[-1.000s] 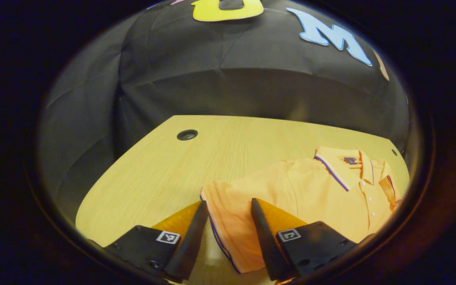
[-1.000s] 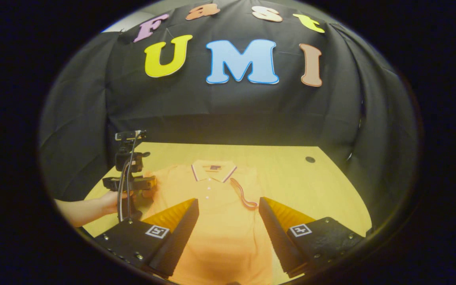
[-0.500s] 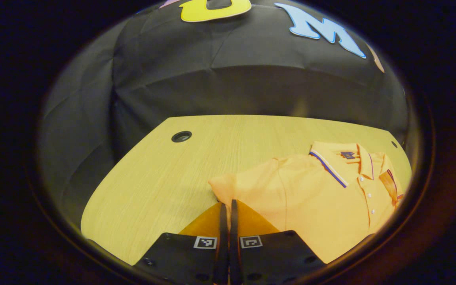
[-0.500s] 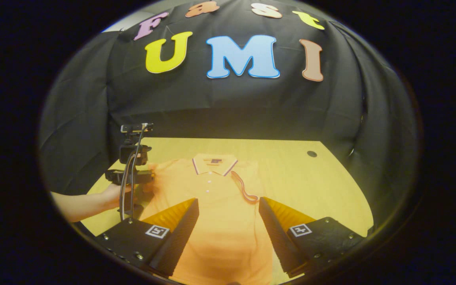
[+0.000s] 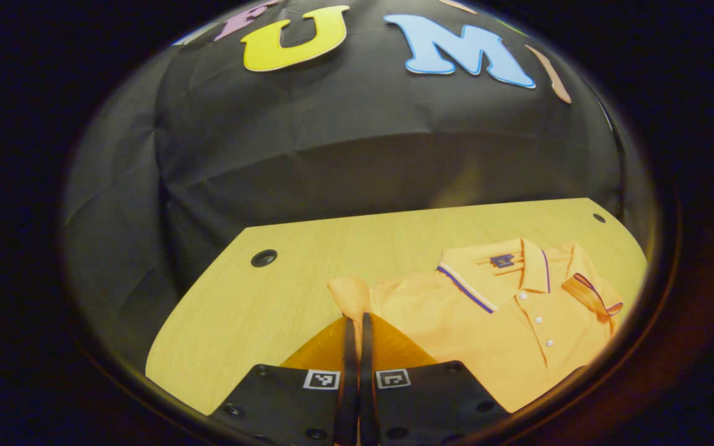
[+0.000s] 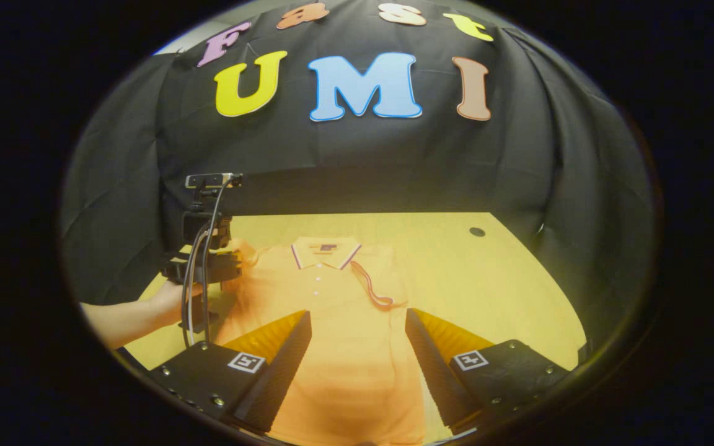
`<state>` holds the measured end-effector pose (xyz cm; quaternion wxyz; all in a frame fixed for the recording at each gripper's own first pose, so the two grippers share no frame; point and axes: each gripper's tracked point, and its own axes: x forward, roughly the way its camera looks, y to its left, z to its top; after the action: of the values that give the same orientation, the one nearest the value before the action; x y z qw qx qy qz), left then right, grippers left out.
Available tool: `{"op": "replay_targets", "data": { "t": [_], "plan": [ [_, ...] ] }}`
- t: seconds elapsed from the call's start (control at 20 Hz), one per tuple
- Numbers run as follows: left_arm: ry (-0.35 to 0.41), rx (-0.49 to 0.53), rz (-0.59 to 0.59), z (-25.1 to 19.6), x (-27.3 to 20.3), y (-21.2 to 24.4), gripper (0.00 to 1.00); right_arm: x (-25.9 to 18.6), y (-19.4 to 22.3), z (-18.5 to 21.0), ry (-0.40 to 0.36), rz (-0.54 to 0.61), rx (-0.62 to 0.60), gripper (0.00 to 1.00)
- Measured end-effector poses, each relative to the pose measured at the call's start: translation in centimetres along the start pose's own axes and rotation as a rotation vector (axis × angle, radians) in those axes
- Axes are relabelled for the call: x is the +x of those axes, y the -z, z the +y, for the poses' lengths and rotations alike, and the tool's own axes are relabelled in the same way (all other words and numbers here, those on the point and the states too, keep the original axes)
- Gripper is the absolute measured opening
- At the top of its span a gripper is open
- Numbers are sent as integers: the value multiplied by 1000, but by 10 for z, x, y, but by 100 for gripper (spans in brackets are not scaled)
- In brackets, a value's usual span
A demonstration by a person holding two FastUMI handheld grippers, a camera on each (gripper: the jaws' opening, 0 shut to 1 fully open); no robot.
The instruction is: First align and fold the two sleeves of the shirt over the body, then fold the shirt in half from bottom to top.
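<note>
So step: sleeve folding | left tongs (image 5: 354, 325) pinching the sleeve of the orange knit polo shirt (image 5: 506, 328), which lies on the pale wooden bench (image 5: 282, 297) right of them | right tongs (image 6: 357, 322) spread above its body | next: probably carry sleeve across the chest, then release.

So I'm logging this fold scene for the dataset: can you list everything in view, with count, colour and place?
shirt: one, orange polo, flat on the table, collar toward the wall.
left sleeve: one, orange, bunched and lifted at the left tongs' tips.
right sleeve: one, orange with striped cuff, folded onto the chest.
table: one, light wood, with two dark round holes.
booth wall: one, black cloth, behind the table.
left tongs: closed on the left sleeve.
right tongs: open, above the shirt's lower body.
hand: one, holding the left tongs.
</note>
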<state>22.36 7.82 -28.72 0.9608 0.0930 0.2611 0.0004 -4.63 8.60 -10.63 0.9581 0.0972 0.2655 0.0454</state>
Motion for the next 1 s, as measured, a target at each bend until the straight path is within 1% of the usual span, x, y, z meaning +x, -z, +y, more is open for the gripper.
{"op": "replay_targets", "data": {
  "t": [0.15,0.4,0.6,0.65,0.75,0.8,0.95,1.0],
  "plan": [
    [42,49,10,-22,-1,3,7,-1,1,1,3,4,-2,94],
    [92,71,34,-46,4,10,8,-2,6,-1,15,23,13,94],
    [128,84,51,-57,8,15,11,-7,14,-8,61,36,28,94],
    [142,81,56,-61,8,16,14,-8,16,-9,73,39,30,94],
    [167,82,56,-66,5,17,14,-8,20,-13,93,40,37,95],
    [170,88,59,-67,6,18,18,-9,22,-13,95,43,42,95],
    [185,91,63,-71,0,22,24,-12,22,-13,91,40,47,94],
    [195,87,62,-72,-3,22,32,-13,22,-13,89,37,41,94]
  ]
}}
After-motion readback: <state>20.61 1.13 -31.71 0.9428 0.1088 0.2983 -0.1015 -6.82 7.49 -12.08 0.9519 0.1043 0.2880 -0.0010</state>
